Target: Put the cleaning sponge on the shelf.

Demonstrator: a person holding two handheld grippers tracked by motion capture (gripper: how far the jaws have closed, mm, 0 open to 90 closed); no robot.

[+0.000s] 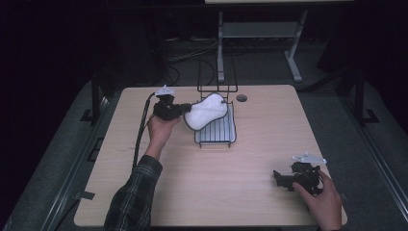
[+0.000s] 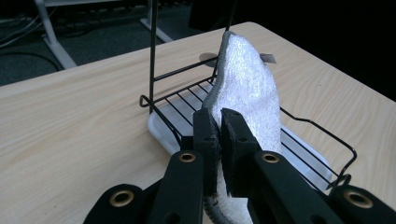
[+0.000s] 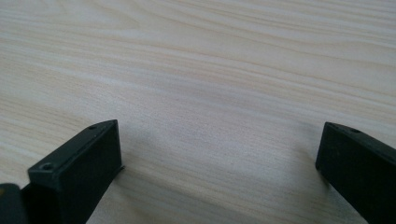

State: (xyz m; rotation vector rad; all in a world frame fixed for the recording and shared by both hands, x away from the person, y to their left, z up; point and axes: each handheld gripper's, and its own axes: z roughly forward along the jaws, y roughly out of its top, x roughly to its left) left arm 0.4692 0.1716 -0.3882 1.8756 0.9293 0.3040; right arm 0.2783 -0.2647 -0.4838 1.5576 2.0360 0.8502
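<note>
Toward twelve o'clock on the wooden table (image 1: 250,192), seen from the high view, the left gripper (image 1: 185,109) is clenched on a white cloth pad (image 1: 207,110) with a grey edge — its jaws pinch the pad's near end, as the left gripper view shows, the black pads (image 2: 205,135) pressed onto the fabric from both sides. The pad (image 2: 247,88) stands tilted above a black wire rack (image 1: 216,132), which sits on a white tray (image 2: 161,130); whether the pad's far end touches the wires I cannot tell. At about four o'clock, well apart from the rack, the right gripper (image 1: 284,179) rests low over bare wood — its jaws spread wide, grasping nothing (image 3: 217,154).
</note>
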